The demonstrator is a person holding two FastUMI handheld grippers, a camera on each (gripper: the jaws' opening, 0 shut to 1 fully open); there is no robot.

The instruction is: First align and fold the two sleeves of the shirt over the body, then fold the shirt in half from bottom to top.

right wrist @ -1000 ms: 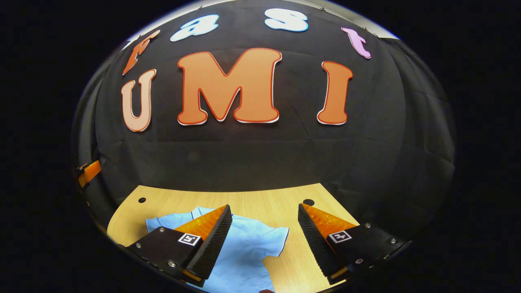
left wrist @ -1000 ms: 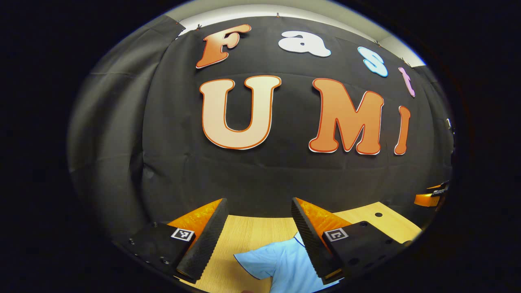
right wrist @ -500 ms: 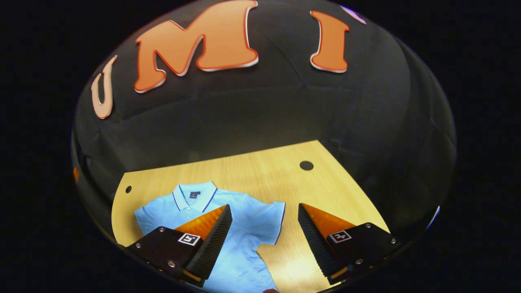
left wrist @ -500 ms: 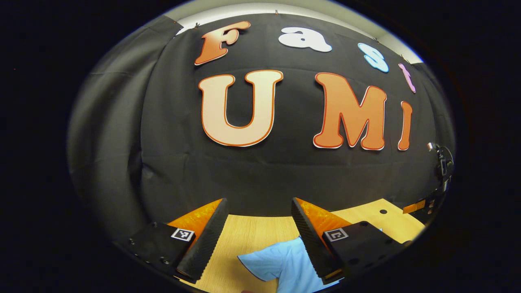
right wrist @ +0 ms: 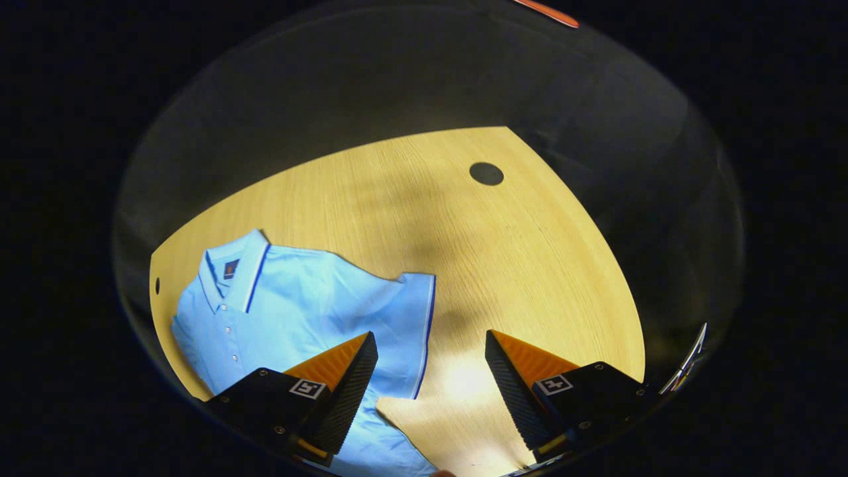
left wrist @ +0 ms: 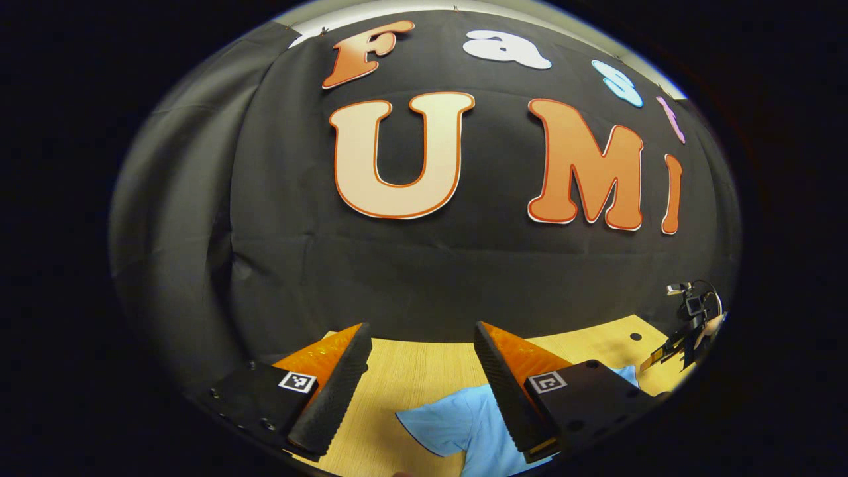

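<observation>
A light blue polo shirt with dark blue trim lies flat on the wooden table, collar toward the far left, one short sleeve spread toward the table's middle. My right gripper hangs open above that sleeve's hem, nothing between its fingers. In the left gripper view the other sleeve lies just below my left gripper, which is open and holds nothing. The right gripper and the hand holding it show at the far right edge of that view.
The wooden table has a round cable hole at its far right and a small one at the far left. The black cloth wall rises right behind the table's far edge.
My right gripper has tilted sharply downward, so the table and shirt have come into full view. The left gripper has barely moved, drifting slightly left.
</observation>
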